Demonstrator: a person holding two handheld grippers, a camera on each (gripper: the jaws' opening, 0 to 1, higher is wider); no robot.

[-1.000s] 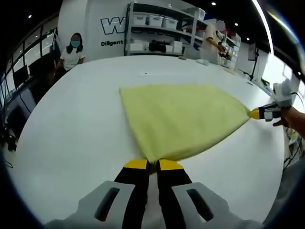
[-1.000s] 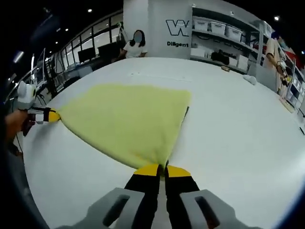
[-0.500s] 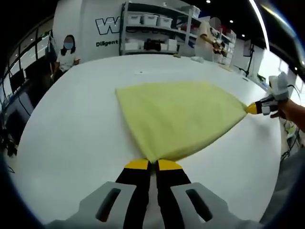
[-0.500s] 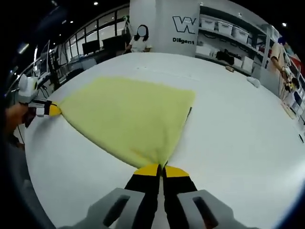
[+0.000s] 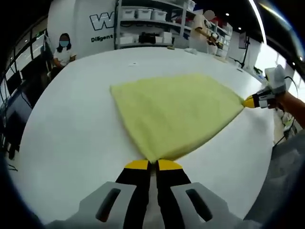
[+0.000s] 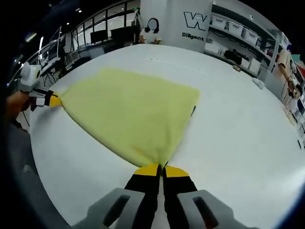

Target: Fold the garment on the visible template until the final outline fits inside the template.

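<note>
The yellow garment (image 5: 174,112) is soft, fuzzy cloth, matt with no shine. The white table (image 5: 71,129) under it looks smooth and a little glossy. The left gripper (image 5: 153,165) and the right gripper (image 6: 161,170) look like hard plastic, with smooth yellow tips on black.

A large white letter "W" outlined in dark stands on the white wall (image 5: 81,24) at the back of the room, cut off by the shelves beside it. Under it runs a smaller dark word that starts "Diligent"; in the right gripper view it is too blurred to spell out surely.
</note>
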